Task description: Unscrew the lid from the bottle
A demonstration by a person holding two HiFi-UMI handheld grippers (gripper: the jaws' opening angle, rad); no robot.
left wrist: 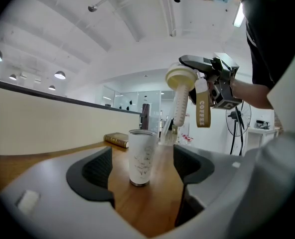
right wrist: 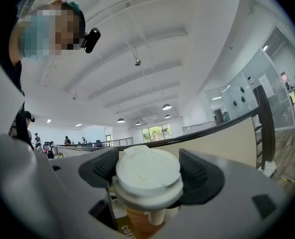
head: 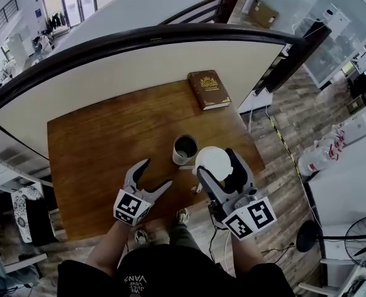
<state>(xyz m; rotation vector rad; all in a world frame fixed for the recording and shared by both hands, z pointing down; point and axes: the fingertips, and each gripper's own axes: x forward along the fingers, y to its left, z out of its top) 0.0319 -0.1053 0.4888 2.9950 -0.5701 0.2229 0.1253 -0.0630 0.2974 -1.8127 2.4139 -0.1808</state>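
The white bottle [head: 185,148] stands upright and open-topped on the wooden table [head: 102,141]. Its cream lid [head: 211,161] hangs in the air just right of the bottle, with my right gripper [head: 216,166] shut on it. In the right gripper view the lid [right wrist: 148,176] fills the gap between the pads. From the left gripper view, the lid [left wrist: 181,77] is high above the bottle [left wrist: 141,156], with a long tube and a "COFFEE" strap [left wrist: 203,106] dangling below it. My left gripper [head: 157,172] is open, left of the bottle and not touching it.
A brown book [head: 208,90] lies at the table's far right corner. A curved partition wall with a dark rail [head: 170,39] borders the table's far side. The near table edge runs just under both grippers. A floor fan [head: 362,240] stands to the right.
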